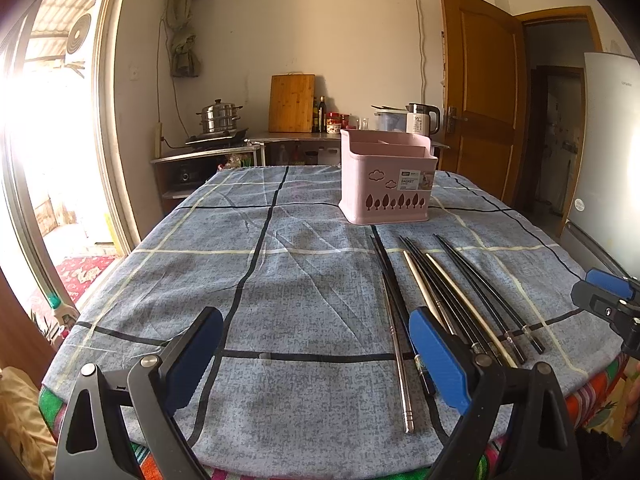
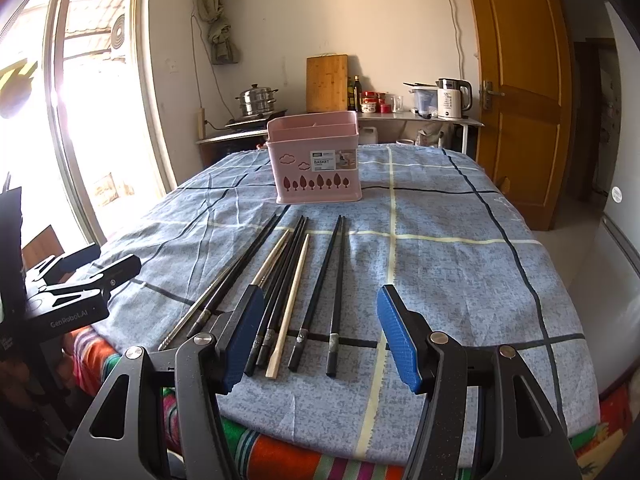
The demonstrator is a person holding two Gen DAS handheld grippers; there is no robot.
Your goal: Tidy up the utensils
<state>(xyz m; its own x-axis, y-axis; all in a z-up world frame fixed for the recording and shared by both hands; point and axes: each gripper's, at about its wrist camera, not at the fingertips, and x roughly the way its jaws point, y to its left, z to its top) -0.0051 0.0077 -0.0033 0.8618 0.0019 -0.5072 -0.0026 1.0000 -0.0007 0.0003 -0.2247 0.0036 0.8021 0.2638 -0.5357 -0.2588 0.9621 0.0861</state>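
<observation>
Several chopsticks lie side by side on the blue checked tablecloth: black ones (image 2: 335, 280), pale wooden ones (image 2: 291, 300) and a steel one (image 1: 398, 364). A pink utensil basket (image 2: 316, 160) with divided compartments stands upright behind them; it also shows in the left wrist view (image 1: 386, 178). My left gripper (image 1: 316, 364) is open and empty above the near table edge, left of the chopsticks. My right gripper (image 2: 320, 336) is open and empty, hovering over the near ends of the black chopsticks.
The table (image 1: 280, 280) is rounded, with a striped cloth at its near edge. A counter (image 1: 280, 138) at the back holds a steamer pot, a cutting board, bottles and a kettle. A wooden door (image 2: 520, 80) stands at the right, a fridge at the far right.
</observation>
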